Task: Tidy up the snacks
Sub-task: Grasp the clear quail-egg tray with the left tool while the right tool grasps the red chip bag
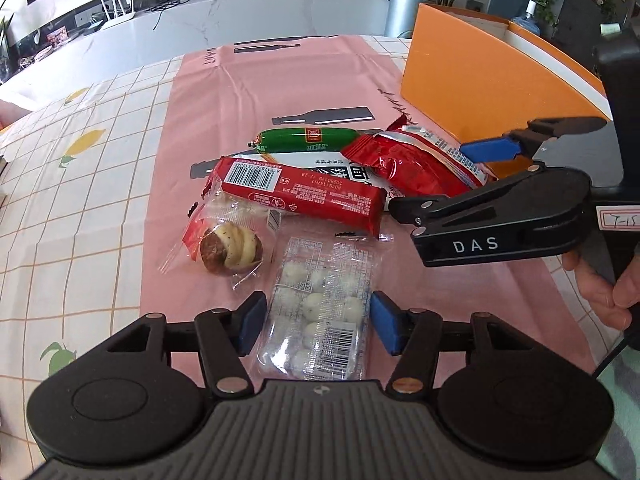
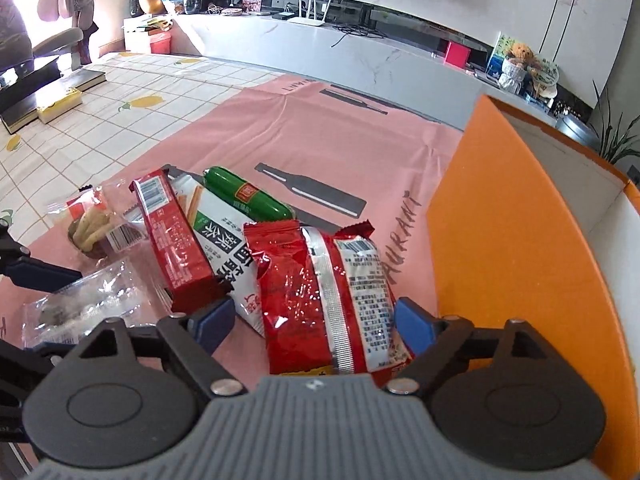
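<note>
A pile of snacks lies on a pink mat (image 1: 280, 80). My left gripper (image 1: 318, 322) is open, its blue pads on either side of a clear pack of white candies (image 1: 320, 312), apart from it. My right gripper (image 2: 312, 322) is open around a crinkled red snack bag (image 2: 320, 292), which also shows in the left wrist view (image 1: 412, 164). Further out lie a red bar pack (image 1: 300, 192), a green sausage (image 1: 306, 139), a white noodle pack (image 2: 224, 236) and a clear-wrapped pastry (image 1: 230, 248). An orange box (image 2: 520, 240) stands to the right.
The mat lies on a checked tablecloth (image 1: 80, 200) with fruit prints. Books (image 2: 48, 96) sit at the table's far left. A white counter (image 2: 340, 52) with a router runs behind the table. The orange box's wall (image 1: 480, 88) stands close beside my right gripper.
</note>
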Available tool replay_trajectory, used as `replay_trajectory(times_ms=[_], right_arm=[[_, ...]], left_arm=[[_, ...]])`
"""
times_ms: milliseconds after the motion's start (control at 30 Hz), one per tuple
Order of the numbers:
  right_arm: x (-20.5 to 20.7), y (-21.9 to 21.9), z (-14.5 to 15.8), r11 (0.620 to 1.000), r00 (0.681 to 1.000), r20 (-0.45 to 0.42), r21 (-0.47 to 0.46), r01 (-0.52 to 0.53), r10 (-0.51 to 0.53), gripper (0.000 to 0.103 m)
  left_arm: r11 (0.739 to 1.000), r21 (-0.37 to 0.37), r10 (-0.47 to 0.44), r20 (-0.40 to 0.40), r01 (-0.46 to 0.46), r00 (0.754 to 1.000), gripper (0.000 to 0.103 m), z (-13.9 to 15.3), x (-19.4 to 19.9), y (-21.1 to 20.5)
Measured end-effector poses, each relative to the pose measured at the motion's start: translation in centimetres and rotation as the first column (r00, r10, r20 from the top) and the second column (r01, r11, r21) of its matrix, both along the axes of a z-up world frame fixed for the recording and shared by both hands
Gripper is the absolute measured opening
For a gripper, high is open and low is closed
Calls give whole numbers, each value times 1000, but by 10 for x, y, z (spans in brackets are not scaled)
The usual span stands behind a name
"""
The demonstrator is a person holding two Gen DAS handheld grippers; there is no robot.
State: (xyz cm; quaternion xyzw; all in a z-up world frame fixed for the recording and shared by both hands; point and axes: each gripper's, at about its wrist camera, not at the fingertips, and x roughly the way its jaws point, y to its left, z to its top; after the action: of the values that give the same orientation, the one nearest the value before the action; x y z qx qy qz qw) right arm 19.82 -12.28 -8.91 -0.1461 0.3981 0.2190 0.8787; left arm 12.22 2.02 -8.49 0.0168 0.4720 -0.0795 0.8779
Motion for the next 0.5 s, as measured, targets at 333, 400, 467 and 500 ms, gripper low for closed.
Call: replay_trajectory(times_ms=[333, 400, 467, 500], right_arm=[[-25, -13, 12, 988, 983, -110, 30, 152, -148, 66], [-40, -16, 16, 981, 971, -162, 59, 186, -175, 65], [-55, -19, 20, 973, 960, -197, 80, 215, -196, 65], [-64, -21, 22, 969, 955, -213, 88, 230, -207, 66]], left_arm=[[999, -6, 35, -11, -35, 999, 65, 0, -11, 2], [999, -4, 39, -12, -39, 999, 65, 0, -14, 3], [999, -4, 42, -15, -42, 999, 65, 0, -17, 4], [999, -3, 41, -16, -41, 999, 65, 1, -19, 4]])
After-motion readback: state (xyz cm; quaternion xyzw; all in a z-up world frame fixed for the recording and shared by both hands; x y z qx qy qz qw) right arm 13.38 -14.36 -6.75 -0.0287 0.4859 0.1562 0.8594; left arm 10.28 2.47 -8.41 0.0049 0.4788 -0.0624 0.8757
